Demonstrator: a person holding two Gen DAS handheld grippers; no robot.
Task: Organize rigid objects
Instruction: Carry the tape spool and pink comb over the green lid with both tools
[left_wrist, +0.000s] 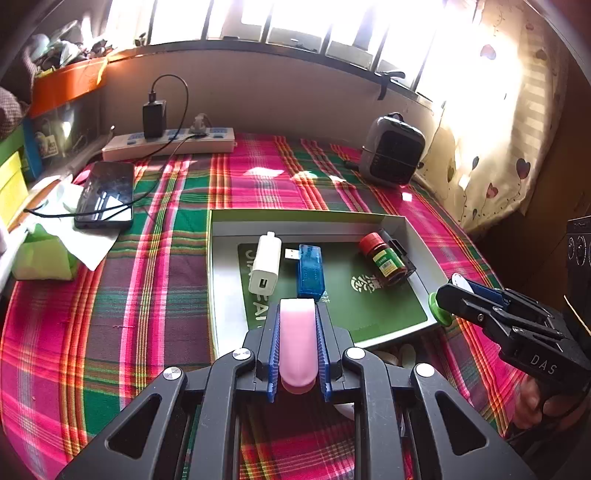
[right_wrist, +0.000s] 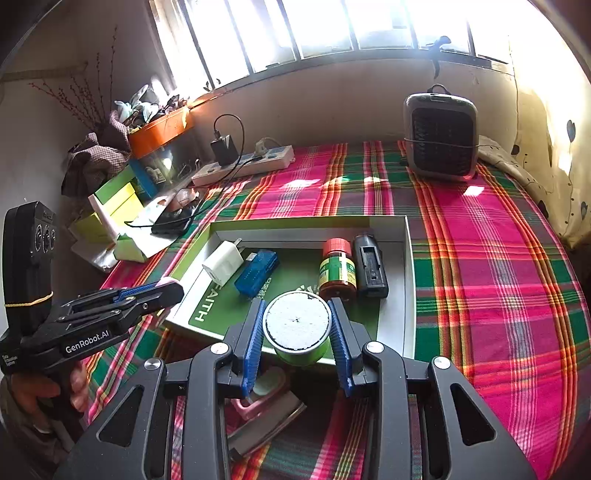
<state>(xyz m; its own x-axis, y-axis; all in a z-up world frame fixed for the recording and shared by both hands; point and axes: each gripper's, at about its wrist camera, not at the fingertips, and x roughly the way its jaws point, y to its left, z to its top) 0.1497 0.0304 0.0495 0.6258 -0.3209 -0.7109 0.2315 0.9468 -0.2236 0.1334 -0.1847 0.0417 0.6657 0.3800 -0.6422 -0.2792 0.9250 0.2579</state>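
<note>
Now we've got the pink case (left_wrist: 297, 339) clamped lengthwise in our left hand-held gripper (left_wrist: 297, 314), the box (left_wrist: 229, 280) straight ahead, while our right hand-held gripper (right_wrist: 297, 325) pinches the green spool (right_wrist: 297, 330) at the box's near edge.

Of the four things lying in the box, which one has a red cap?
The small brown bottle, between the blue USB stick and the black holder; no other has a cap.

Barred window (left_wrist: 258, 18) blasting sunlight over a plaid-covered desk (left_wrist: 166, 258). Heart-print curtain (left_wrist: 498, 129) hangs right of the window, beige wall (left_wrist: 277, 96) below it.
</note>
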